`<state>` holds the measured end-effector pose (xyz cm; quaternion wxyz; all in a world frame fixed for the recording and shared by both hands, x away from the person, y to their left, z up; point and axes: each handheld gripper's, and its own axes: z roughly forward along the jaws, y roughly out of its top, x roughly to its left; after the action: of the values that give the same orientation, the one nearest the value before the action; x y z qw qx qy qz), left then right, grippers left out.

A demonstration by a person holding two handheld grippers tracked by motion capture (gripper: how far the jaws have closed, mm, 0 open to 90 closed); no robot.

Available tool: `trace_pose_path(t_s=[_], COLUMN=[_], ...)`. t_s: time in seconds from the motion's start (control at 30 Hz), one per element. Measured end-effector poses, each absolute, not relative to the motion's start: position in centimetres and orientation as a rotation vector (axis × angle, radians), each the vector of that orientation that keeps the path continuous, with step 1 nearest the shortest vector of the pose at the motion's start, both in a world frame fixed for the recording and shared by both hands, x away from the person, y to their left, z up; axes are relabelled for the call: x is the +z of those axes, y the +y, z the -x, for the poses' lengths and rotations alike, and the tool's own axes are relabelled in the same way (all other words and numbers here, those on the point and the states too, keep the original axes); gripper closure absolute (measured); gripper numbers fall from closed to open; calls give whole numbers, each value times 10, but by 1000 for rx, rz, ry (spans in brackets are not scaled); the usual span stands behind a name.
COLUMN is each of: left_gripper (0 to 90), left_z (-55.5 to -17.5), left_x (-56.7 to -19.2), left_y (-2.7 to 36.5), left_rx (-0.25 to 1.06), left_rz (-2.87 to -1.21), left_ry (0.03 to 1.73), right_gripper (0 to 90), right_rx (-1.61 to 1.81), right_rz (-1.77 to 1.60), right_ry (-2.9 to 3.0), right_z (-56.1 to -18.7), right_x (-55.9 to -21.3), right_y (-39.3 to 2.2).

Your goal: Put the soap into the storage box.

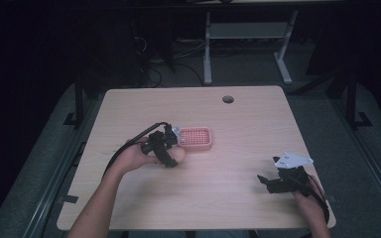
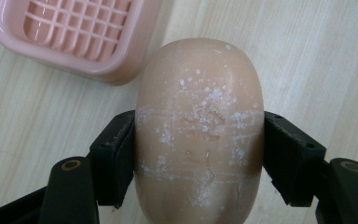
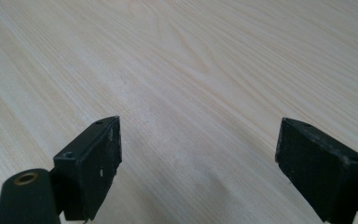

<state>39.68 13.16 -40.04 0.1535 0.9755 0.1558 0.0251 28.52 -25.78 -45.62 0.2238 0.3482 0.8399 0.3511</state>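
A tan oval bar of soap [image 2: 199,130] with white scuffs is clamped between the two black jaws of my left gripper [image 2: 199,144]. In the high view the soap [image 1: 179,154] sits at the left gripper [image 1: 171,157], just left of centre on the table. A pink soap dish [image 1: 195,138] with a grid insert lies right beside it, a little farther back; the left gripper view has this dish [image 2: 77,35] at upper left. My right gripper [image 1: 264,180] rests near the table's front right, open, with bare wood between its jaws [image 3: 198,154].
The light wooden table [image 1: 238,129] has a round cable hole [image 1: 227,99] near its far edge. Beyond it stand the white legs of another desk [image 1: 207,49] on a dark floor, with cables lying about.
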Motion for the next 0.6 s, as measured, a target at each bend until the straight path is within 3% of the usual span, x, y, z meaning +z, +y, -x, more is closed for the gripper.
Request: trace_pose_path(t_s=[0.6], left_gripper=[322], left_z=[-411], left_x=[-395], left_y=[118], left_rx=[61], left_rz=[-2799], left_ry=[421], right_gripper=[138], right_rx=[976], right_rz=[-957], right_ry=[2317], right_z=[-286], right_x=[-456], right_y=[-259])
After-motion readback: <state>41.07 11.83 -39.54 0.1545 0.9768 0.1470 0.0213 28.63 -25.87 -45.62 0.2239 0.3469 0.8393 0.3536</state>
